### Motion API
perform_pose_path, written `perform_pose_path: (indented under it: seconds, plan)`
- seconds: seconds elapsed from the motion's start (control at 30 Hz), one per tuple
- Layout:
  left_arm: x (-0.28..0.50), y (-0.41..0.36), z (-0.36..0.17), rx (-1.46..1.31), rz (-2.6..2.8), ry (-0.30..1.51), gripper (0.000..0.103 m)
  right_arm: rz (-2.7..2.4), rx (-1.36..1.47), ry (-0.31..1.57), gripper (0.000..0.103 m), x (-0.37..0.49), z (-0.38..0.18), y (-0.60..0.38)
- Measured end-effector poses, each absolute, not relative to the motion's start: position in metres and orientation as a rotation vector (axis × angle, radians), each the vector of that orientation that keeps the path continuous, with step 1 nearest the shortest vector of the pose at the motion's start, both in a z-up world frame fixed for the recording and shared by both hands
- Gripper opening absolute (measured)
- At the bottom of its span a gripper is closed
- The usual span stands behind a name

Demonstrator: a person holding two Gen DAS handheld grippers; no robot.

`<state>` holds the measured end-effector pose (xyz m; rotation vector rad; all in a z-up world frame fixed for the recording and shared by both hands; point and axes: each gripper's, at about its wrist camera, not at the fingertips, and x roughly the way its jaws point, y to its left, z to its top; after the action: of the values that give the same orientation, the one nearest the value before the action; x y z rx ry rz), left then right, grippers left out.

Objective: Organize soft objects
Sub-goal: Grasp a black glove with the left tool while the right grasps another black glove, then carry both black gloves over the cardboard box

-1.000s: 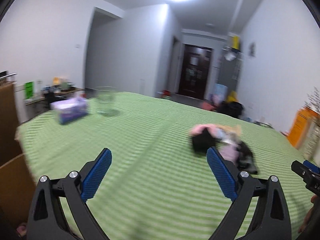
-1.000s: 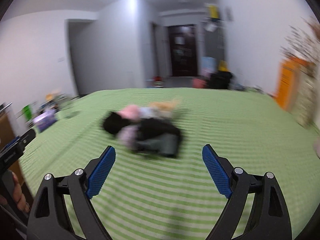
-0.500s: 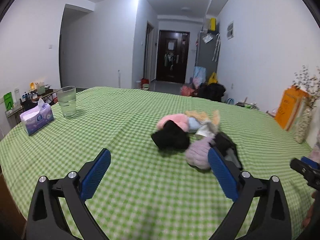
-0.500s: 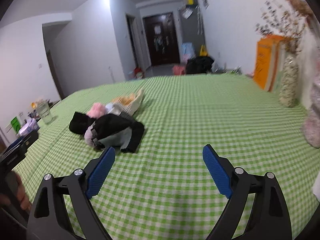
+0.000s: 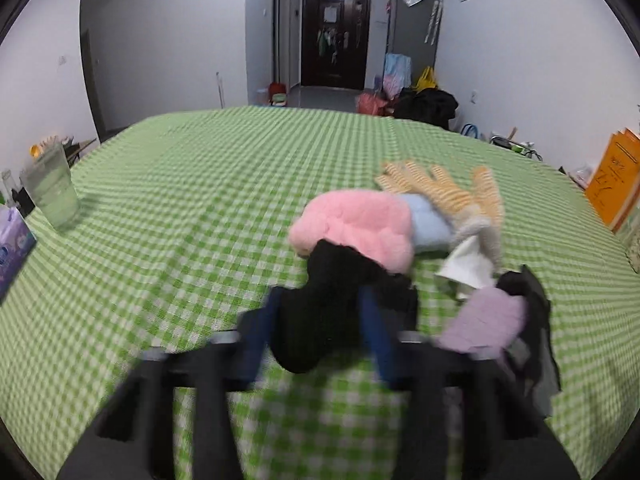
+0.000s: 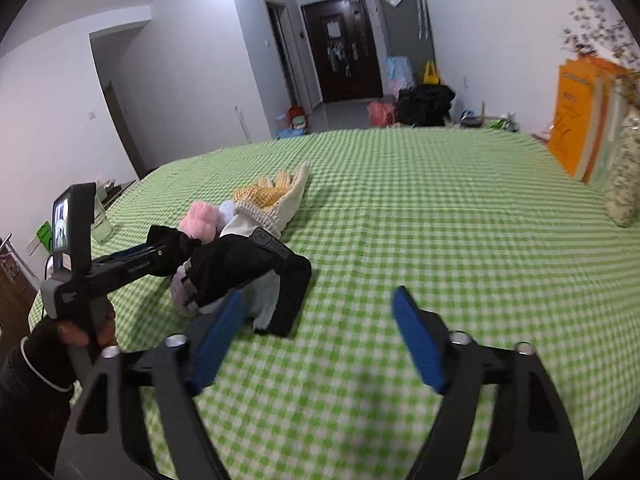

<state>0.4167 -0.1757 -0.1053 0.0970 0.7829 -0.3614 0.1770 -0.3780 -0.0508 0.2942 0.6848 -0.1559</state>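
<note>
Green checked tablecloth [image 6: 460, 240] fills both views, hallway door far behind. Bottom centre of my left view, the left gripper [image 5: 320, 320] has its blue pads narrowed around the black glove [image 5: 332, 300], blurred, so I can't confirm a firm hold. My right gripper [image 6: 316, 340] hangs wide and empty, low in its frame. Behind the black one, the pink fluffy glove [image 5: 356, 228] rests on it; lifting could drag the whole pile. Further back, the yellow knit glove [image 5: 440, 188].

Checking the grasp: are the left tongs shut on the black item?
Closing on it: the left tongs have both blue pads flanking the black glove; blur hides firmness.
</note>
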Motion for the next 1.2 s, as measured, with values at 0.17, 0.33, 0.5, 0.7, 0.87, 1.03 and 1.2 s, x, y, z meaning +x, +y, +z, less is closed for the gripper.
perform_pose_path:
  seconds: [0.17,0.33,0.5,0.7,0.87,1.03,1.2]
  plan:
    - [0.395,-0.152,-0.09,0.098,-0.439,0.748,0.008,-0.111,0.246,0.811,0.063,0.24,-0.076,-0.366]
    - [0.363,-0.12,-0.049,0.079,-0.462,0.636,0.008,-0.113,0.181,0.925,0.034,0.285,-0.106,-0.354]
    - [0.35,-0.103,-0.025,0.059,-0.446,0.595,0.008,-0.151,0.175,0.872,0.009,0.259,-0.092,-0.353]
    - [0.317,-0.106,-0.005,0.055,-0.479,0.56,0.008,-0.261,0.136,0.686,0.008,0.182,-0.027,-0.365]
    - [0.28,-0.107,0.016,0.055,-0.498,0.515,0.008,-0.3,0.134,0.587,0.008,0.124,0.013,-0.378]
    - [0.253,-0.112,0.03,0.056,-0.502,0.501,0.008,-0.295,0.15,0.561,0.008,0.096,0.019,-0.377]
    - [0.226,-0.118,0.042,0.067,-0.513,0.473,0.008,-0.292,0.165,0.541,0.009,0.085,0.028,-0.383]
